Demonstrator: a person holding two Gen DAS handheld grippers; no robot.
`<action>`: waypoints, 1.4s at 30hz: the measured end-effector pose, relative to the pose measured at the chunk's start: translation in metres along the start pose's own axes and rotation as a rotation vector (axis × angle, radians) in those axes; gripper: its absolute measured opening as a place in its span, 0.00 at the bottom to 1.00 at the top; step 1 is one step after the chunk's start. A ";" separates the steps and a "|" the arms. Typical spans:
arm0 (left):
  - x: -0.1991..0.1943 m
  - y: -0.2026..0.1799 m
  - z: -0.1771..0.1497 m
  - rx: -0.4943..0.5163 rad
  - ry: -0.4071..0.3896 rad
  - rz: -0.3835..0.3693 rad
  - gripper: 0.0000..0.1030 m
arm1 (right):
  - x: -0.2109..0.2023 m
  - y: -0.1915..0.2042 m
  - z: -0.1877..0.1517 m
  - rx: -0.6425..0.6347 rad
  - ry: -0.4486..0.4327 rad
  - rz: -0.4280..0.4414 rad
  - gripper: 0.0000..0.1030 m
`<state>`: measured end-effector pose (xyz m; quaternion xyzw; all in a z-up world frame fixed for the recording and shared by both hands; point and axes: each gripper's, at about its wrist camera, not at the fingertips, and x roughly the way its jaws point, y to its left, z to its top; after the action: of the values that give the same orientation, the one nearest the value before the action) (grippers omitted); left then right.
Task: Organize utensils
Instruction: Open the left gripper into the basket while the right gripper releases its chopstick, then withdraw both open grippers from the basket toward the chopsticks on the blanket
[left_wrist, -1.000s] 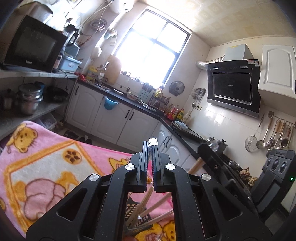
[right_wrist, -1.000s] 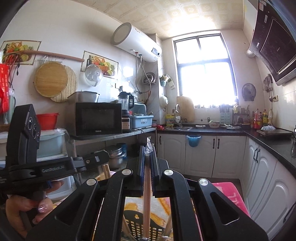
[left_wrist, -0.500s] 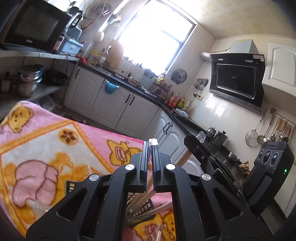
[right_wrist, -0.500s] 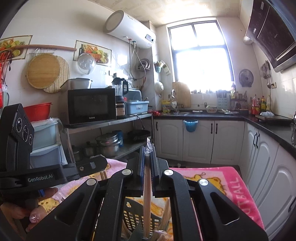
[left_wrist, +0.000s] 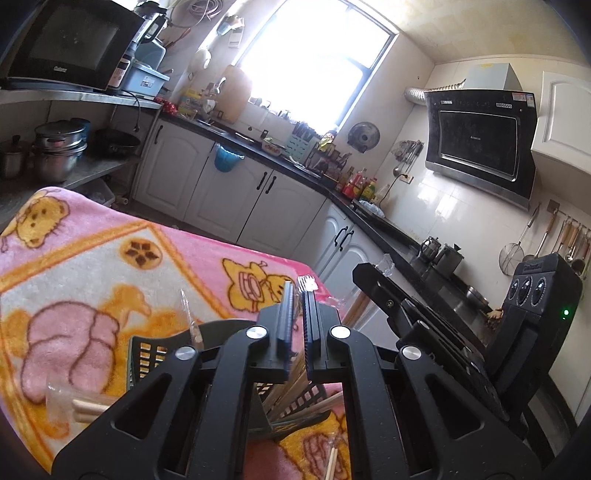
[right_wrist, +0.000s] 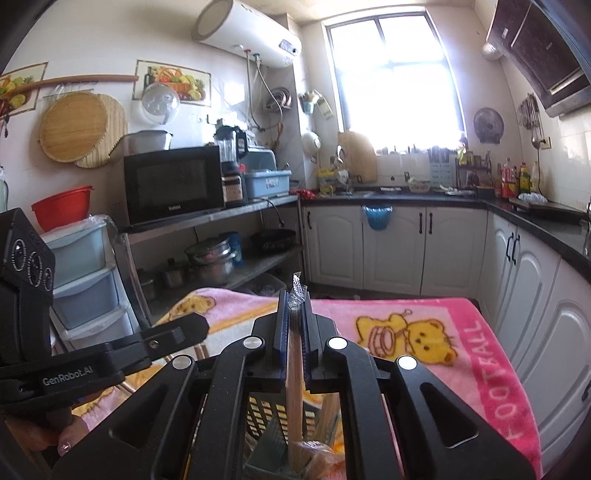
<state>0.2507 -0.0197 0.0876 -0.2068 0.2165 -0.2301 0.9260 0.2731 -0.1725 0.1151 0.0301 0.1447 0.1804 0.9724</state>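
Right now the right hand-held gripper stands above a black slotted basket on the table, which is covered by a pink blanket with yellow cartoon bears. Between its pads runs a pair of wooden chopsticks in a clear wrapper, upright, the lower end reaching down into the basket and the crinkled wrapper tip poking out above the fingertips. Its jaws are opening, though the pads look as if they are touching the chopsticks on both sides.

The left hand-held gripper is clenched nearly tight on a thin bit of clear wrapper that sticks out at its tips. Below it the basket already holds several chopsticks leaning at angles. More wrapped chopsticks lie on the blanket to the left of the basket, and another pair lies near the bottom edge.
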 end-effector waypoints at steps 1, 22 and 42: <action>0.000 0.001 -0.001 -0.001 0.003 0.000 0.02 | 0.000 -0.001 -0.002 0.005 0.005 -0.006 0.14; -0.020 0.003 -0.010 0.038 -0.005 0.091 0.43 | -0.032 -0.015 -0.019 0.025 0.055 -0.030 0.46; -0.058 -0.005 -0.023 0.077 0.002 0.117 0.86 | -0.067 -0.014 -0.033 0.028 0.095 -0.033 0.57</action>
<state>0.1913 0.0001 0.0891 -0.1579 0.2199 -0.1839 0.9449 0.2084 -0.2098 0.1003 0.0326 0.1934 0.1636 0.9668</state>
